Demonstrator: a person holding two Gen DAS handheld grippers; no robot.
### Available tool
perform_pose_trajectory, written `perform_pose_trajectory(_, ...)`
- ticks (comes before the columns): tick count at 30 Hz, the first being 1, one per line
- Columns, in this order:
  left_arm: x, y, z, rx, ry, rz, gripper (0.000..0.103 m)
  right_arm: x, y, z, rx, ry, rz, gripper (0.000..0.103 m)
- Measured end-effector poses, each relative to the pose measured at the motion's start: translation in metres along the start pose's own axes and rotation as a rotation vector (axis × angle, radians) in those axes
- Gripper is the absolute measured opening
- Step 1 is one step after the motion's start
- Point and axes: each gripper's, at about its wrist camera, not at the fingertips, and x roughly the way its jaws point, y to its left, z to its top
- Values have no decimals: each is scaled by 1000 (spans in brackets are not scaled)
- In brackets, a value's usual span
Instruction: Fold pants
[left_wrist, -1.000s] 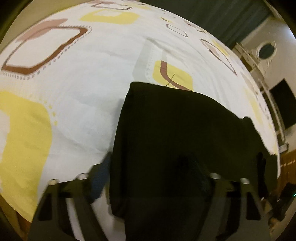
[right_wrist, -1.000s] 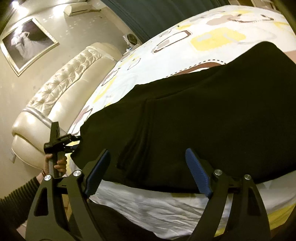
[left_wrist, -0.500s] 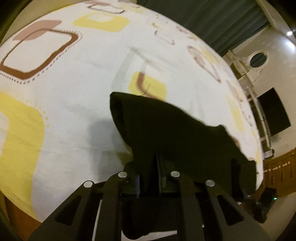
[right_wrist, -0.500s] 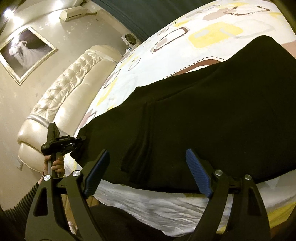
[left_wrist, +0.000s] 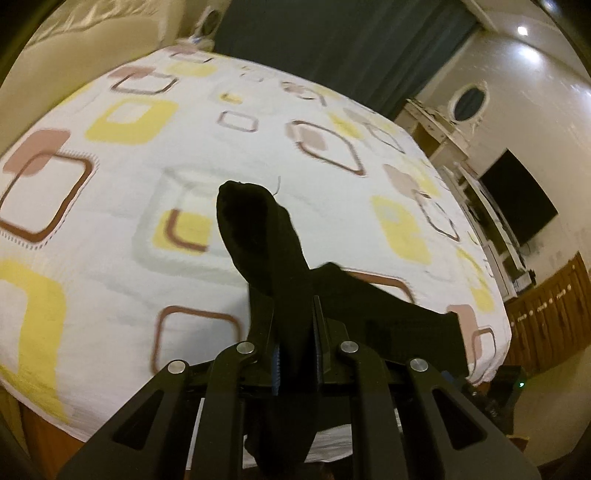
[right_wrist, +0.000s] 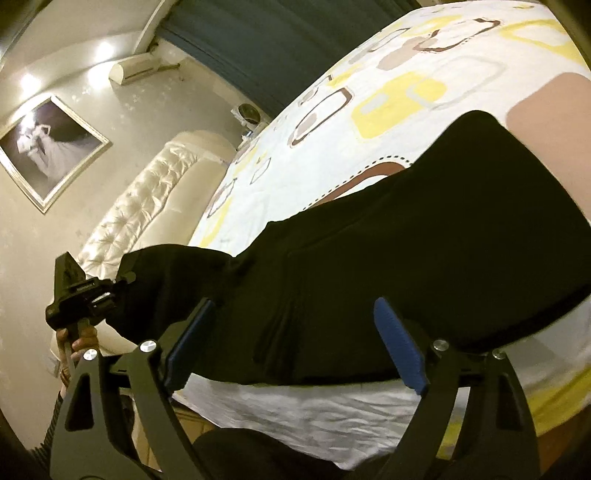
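Pinching one end of the black pants (left_wrist: 258, 236), the left gripper (left_wrist: 295, 332) is seen clamped tight on the fabric, which is lifted clear of the patterned bedsheet (left_wrist: 110, 229) at that end — the jaws have just been closing, with cloth between them. The right gripper (right_wrist: 295, 336) is held spread wide above the near edge of the garment, nothing pressed between its blue pads (right_wrist: 397, 347) — the rest of the pants lies flat across the bed, near the tufted headboard (right_wrist: 147, 206).

Matt black cloth pants (right_wrist: 424, 266); glossy tufted headboard (right_wrist: 147, 199).
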Motion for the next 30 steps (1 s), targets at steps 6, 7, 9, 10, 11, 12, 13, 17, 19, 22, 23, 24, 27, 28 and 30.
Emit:
perform_pose_trajectory(6, 13, -68, -7, 98, 9, -11, 13, -18, -7, 2, 39, -35, 41, 88)
perform_pose_trajectory(7, 15, -76, -10, 109, 12, -11, 13, -21, -8, 2, 47, -41, 46, 88)
perform_pose_trajectory(9, 24, -96, -16, 136, 25, -6, 13, -27, -11, 4, 60, -54, 52, 88)
perform_pose_trajectory(10, 30, -105, -18, 149, 28, -1, 13, -31, -13, 5, 64, -65, 56, 88)
perform_pose_trajectory(11, 33, -113, -21, 161, 29, 1, 13, -33, -14, 5, 68, -70, 59, 88)
perform_pose_trajectory(12, 38, -120, -24, 171, 33, 1, 13, -36, -16, 5, 71, -72, 63, 88)
perform_pose_trajectory(13, 43, -127, -26, 180, 37, 1, 13, -37, -17, 5, 75, -74, 64, 88)
perform_pose_trajectory(17, 68, -157, -42, 222, 41, 42, 13, -41, -24, 3, 101, -85, 64, 88)
perform_pose_trajectory(19, 86, -166, -50, 225, 54, 60, 13, -44, -27, 3, 115, -93, 58, 88)
perform_pose_trajectory(22, 107, -177, -60, 230, 75, 83, 13, -52, -33, 4, 136, -110, 57, 88)
perform_pose_trajectory(23, 116, -182, -64, 241, 80, 102, 13, -54, -35, 4, 143, -117, 56, 88)
perform_pose_trajectory(24, 122, -186, -68, 252, 83, 116, 13, -57, -38, 4, 152, -130, 55, 88)
perform_pose_trajectory(27, 139, -196, -80, 287, 90, 157, 13, -61, -46, 7, 183, -147, 58, 89)
perform_pose_trajectory(28, 145, -200, -85, 302, 90, 175, 13, -61, -48, 6, 192, -152, 60, 89)
perform_pose_trajectory(30, 152, -204, -91, 324, 88, 205, 13, -61, -50, 6, 200, -154, 62, 89)
